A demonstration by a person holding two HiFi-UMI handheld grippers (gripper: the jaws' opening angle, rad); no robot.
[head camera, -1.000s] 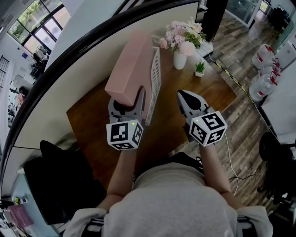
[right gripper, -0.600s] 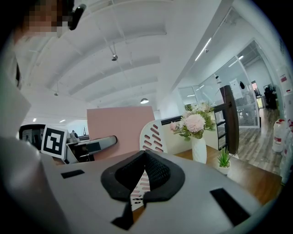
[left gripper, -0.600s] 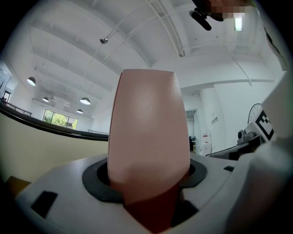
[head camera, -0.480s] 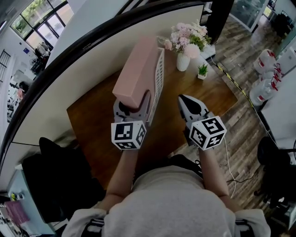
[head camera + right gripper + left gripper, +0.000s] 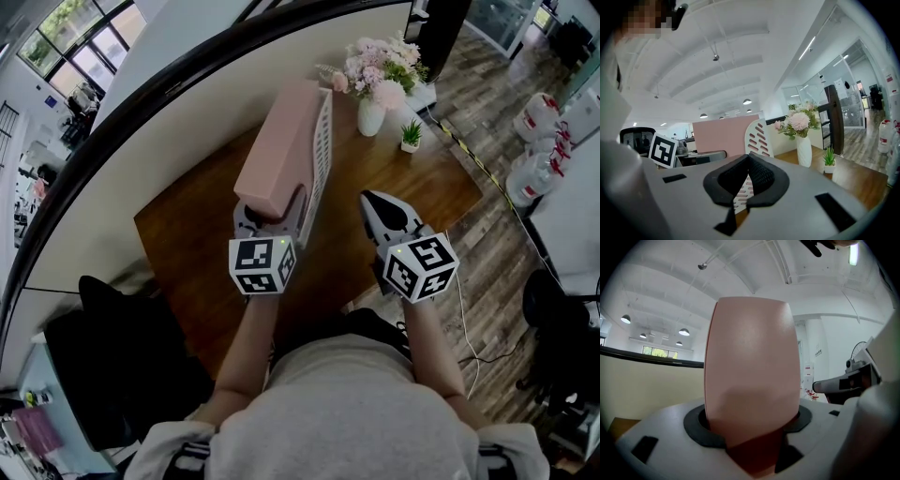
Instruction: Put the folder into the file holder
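Folder (image 5: 281,155), clamped in the wide-set left tool (image 5: 272,212) at upper centre against the file holder (image 5: 320,159), may snag its rim and tip it, while the right tool (image 5: 374,204) hangs shut, empty.

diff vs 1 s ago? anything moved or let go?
The left gripper lowered the pink folder a little beside the slotted wall of the file holder, still clamped on it; nothing released. The right gripper stayed put, shut and empty. The vase is unmoved.

No text reads clearly; the pillar's sign (image 5: 819,352) seems too small to read.
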